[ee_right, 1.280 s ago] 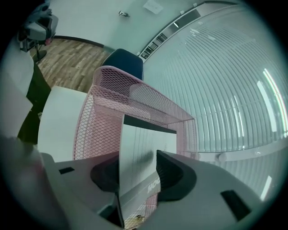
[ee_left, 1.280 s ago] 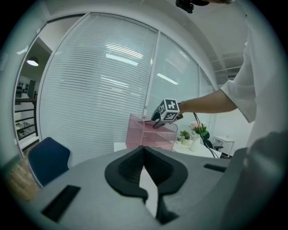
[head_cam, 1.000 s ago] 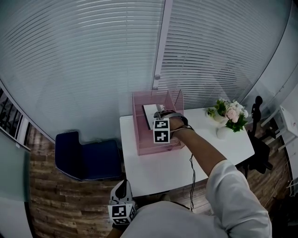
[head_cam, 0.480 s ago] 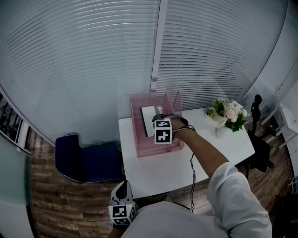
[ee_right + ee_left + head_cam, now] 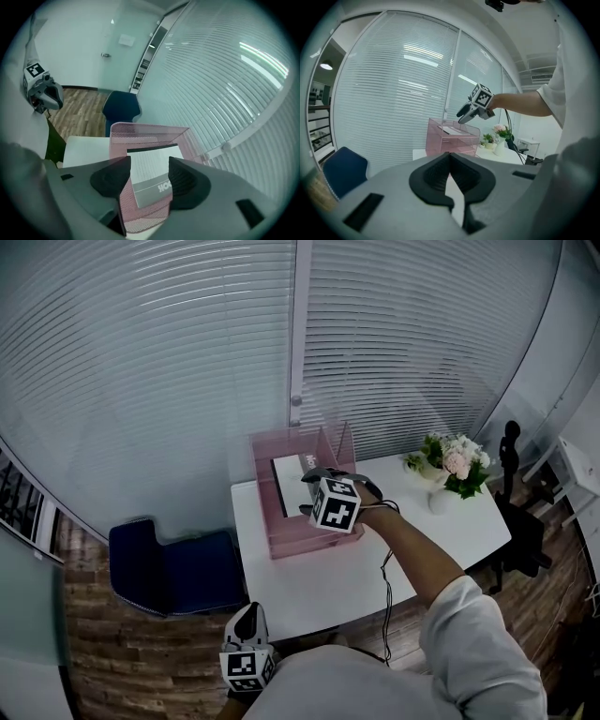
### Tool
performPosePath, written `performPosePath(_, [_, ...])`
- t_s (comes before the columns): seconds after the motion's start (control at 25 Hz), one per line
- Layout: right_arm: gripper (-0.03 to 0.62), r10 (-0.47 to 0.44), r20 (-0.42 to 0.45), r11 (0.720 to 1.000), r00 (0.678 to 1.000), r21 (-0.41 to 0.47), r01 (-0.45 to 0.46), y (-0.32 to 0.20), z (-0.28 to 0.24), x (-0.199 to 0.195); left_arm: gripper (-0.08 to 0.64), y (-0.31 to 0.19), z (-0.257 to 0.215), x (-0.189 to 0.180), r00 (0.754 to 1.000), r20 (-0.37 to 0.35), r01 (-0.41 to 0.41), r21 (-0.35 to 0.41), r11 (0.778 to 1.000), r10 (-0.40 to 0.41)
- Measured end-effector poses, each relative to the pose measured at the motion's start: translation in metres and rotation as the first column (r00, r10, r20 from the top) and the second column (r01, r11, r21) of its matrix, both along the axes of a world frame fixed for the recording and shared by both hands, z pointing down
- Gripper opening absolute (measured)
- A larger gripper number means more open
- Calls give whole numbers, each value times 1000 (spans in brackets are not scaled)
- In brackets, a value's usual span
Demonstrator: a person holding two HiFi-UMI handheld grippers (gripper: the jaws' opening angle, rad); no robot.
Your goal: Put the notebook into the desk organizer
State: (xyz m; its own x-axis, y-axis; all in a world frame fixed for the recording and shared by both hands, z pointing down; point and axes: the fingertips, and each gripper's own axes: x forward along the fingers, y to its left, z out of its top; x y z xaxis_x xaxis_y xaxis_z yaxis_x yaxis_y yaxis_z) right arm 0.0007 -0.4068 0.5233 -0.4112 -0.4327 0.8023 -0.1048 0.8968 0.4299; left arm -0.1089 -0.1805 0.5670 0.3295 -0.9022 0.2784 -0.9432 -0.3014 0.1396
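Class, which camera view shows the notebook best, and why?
The right gripper view: the notebook lies flat in the pink organizer, large, seen past the open jaws. The head view shows it small, partly behind the right gripper. The left gripper view shows a distant sliver.

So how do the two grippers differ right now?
The right gripper has jaws apart, just closing slightly, empty, above the notebook in the pink organizer; the left gripper has jaws together. Right is raised over the table; left is low, off it. Both hold nothing.
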Motion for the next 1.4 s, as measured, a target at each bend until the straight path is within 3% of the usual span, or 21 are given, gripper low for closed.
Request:
performPosePath(0.16, [236,69,131,996,989,41,-75,7,-20,9,9,0,-1,4,1000,8,-9,4,1000,9])
performPosePath(0.32, [186,132,302,985,944,66,-159,20,-45,17,9,0,-2,8,1000,16,-17,4,1000,17])
performPosePath(0.56, [137,173,493,965,853,89,-247,44,-73,28,8,-3,-6,13,999,26,-28,8,1000,28])
performPosePath(0.8, [89,190,665,940,722,90,-330,74,-96,48,9,-3,-6,18,998,40,-38,7,999,38])
performPosePath(1.08, [19,210,788,900,579,76,-430,103,-106,80,9,-4,-6,26,997,51,-53,3,999,53])
performPosePath(1.4, [15,238,848,865,474,38,-501,130,-101,104,9,-1,-5,32,997,58,-60,-2,998,60])
